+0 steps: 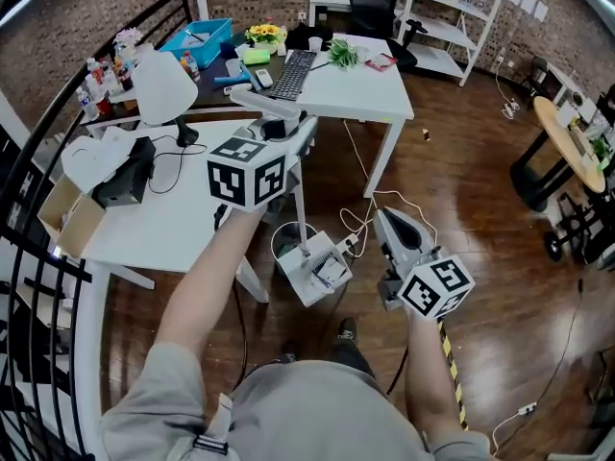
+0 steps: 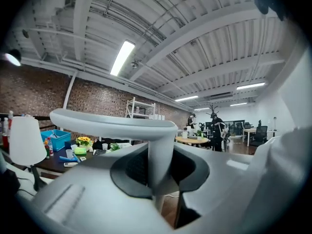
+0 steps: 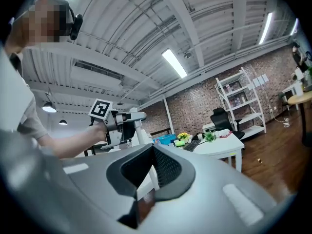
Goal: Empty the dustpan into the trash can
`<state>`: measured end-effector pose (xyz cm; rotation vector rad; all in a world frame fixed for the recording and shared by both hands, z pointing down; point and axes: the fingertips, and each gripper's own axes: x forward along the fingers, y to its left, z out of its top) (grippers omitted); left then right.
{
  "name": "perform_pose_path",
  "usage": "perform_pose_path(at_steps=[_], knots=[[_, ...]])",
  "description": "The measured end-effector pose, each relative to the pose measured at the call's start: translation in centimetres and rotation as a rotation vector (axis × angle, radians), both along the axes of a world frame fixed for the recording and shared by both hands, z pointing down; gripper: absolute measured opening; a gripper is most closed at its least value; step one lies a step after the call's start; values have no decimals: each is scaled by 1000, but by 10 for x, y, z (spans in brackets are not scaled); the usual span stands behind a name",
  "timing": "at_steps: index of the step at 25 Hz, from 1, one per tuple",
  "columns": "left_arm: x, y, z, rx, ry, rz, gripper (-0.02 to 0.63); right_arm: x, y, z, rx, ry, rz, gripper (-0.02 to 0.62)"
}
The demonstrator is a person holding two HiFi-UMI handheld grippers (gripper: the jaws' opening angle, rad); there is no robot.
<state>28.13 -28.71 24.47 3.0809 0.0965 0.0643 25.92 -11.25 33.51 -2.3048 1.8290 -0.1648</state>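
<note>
My left gripper (image 1: pixel 293 134) is shut on the thin white pole of the long-handled dustpan, just under its crossbar grip (image 1: pixel 279 105). The pole (image 1: pixel 300 205) runs down to the grey-white pan (image 1: pixel 322 273), which sits right beside the near rim of the dark round trash can (image 1: pixel 284 239). In the left gripper view the pole (image 2: pixel 161 155) stands between the jaws of the left gripper (image 2: pixel 161 172), under the crossbar (image 2: pixel 117 123). My right gripper (image 1: pixel 386 221) is shut and holds nothing, to the right of the pan. In the right gripper view, the right gripper (image 3: pixel 153 168) has its pads together.
A white table (image 1: pixel 183 224) with a lamp (image 1: pixel 161 86) stands on the left. A second table (image 1: pixel 360 89) holds a keyboard. White cables (image 1: pixel 357 221) lie on the wood floor. A black railing (image 1: pixel 29 286) runs along the left. A yellow-and-black striped stick (image 1: pixel 450 373) shows below my right hand.
</note>
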Motion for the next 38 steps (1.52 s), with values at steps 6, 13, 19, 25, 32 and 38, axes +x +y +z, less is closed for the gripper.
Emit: perform_pose_path(at_steps=[6,13,19,25,32,38], knots=[[20,-45,6,22,-9,-165,74,55,-48,-6,20,0,-170,3],[34,-111,16,67,-14,-325,74,88,-103,4,12,-36,-302,3],[49,-148,37,122,-41,-348,72,101,-147,7,1,-42,-314,3],[65,-166,43,186,-39,-325,66,111,-168,14,-12,-57,-282,3],[86,-166,47,210,-42,-322,64,122,-163,18,-30,-67,-243,3],[106,-164,52,223,-55,-319,64,130,-158,19,-35,-58,-203,3]])
